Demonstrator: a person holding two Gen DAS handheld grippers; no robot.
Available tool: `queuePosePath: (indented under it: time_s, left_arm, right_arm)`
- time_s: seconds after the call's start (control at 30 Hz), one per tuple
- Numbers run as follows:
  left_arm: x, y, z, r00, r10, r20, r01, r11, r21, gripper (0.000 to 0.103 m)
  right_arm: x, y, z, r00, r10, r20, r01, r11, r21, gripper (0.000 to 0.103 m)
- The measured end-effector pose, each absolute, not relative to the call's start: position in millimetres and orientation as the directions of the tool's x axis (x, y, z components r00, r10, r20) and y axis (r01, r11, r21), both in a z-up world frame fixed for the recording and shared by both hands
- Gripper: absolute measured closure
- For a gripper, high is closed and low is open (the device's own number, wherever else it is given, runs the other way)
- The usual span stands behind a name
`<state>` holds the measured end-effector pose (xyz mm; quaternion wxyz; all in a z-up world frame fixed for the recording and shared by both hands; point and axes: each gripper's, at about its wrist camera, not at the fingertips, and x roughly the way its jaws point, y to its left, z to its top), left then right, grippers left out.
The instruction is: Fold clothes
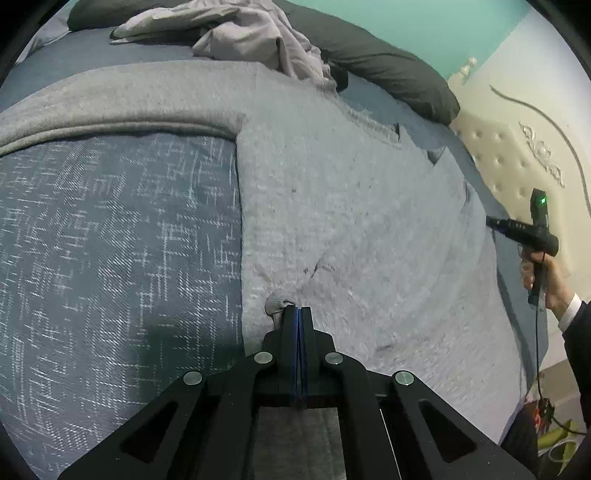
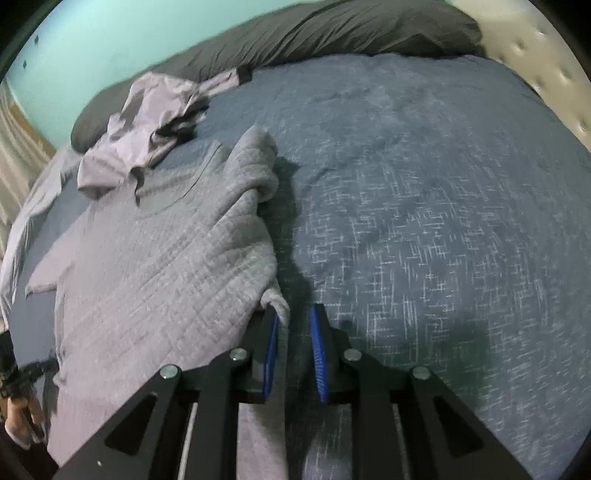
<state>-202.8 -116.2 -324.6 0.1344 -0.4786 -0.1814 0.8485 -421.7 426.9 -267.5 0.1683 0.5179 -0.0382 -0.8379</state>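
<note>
A grey knit sweater lies spread on the blue patterned bedcover, one sleeve stretching away to the left. My left gripper is shut on a bunched bit of its fabric. In the right wrist view the same sweater fills the left half, its near edge folded and raised. My right gripper is open, blue pads apart, with the sweater's hem lying against the left finger. The right gripper also shows at the sweater's far edge, held by a hand.
A crumpled lilac garment lies at the head of the bed beside dark grey pillows. A cream tufted headboard and a teal wall stand behind. A cable hangs from the right gripper. Bare bedcover stretches to the right.
</note>
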Motion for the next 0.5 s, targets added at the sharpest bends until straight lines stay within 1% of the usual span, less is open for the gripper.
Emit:
queuePosePath:
  time_s: [0.07, 0.13, 0.23, 0.27, 0.3, 0.37, 0.4, 0.43, 0.5]
  left_arm:
    - [-200.2, -121.0, -320.4, -0.515, 0.406, -0.755, -0.054, -0.894, -0.444, 0.103]
    - [-201.1, -125.5, -316.5, -0.526, 0.407, -0.747, -0.053, -0.892, -0.449, 0.103]
    - [-205.8, -131.1, -312.2, -0.543, 0.407, -0.734, -0.049, -0.888, -0.457, 0.103]
    - [-208.9, -131.1, -311.8, -0.547, 0.407, -0.731, -0.045, -0.887, -0.460, 0.103]
    - [-212.1, -130.9, -311.5, -0.551, 0.407, -0.728, -0.042, -0.885, -0.463, 0.103]
    - [-218.2, -129.3, -310.8, -0.559, 0.404, -0.725, -0.040, -0.886, -0.462, 0.103]
    - [-220.9, -127.8, -310.4, -0.562, 0.400, -0.724, -0.042, -0.888, -0.458, 0.103]
    - [-223.7, -126.3, -310.1, -0.566, 0.396, -0.723, -0.044, -0.891, -0.453, 0.103]
    - [-228.8, -123.0, -310.6, -0.570, 0.390, -0.723, -0.048, -0.895, -0.444, 0.103]
  right_arm:
    - [-420.5, 433.2, -264.8, -0.382, -0.308, -0.871, 0.251, -0.942, 0.223, 0.086]
    - [-420.2, 446.5, -262.9, -0.373, -0.304, -0.877, 0.218, -0.947, 0.236, 0.086]
    - [-424.1, 461.5, -255.4, -0.425, -0.281, -0.861, 0.140, -0.960, 0.244, 0.085]
    - [-431.6, 457.6, -252.8, -0.433, -0.288, -0.854, 0.132, -0.958, 0.256, 0.079]
    - [-439.0, 453.7, -250.2, -0.441, -0.294, -0.848, 0.123, -0.956, 0.267, 0.071]
    - [-454.0, 445.8, -245.0, -0.457, -0.307, -0.835, 0.107, -0.951, 0.291, 0.065]
    - [-461.5, 441.9, -242.5, -0.465, -0.312, -0.828, 0.099, -0.948, 0.302, 0.059]
    - [-469.0, 438.0, -239.9, -0.474, -0.318, -0.821, 0.091, -0.945, 0.314, 0.057]
    - [-486.0, 421.5, -237.6, -0.472, -0.316, -0.823, 0.098, -0.946, 0.307, 0.056]
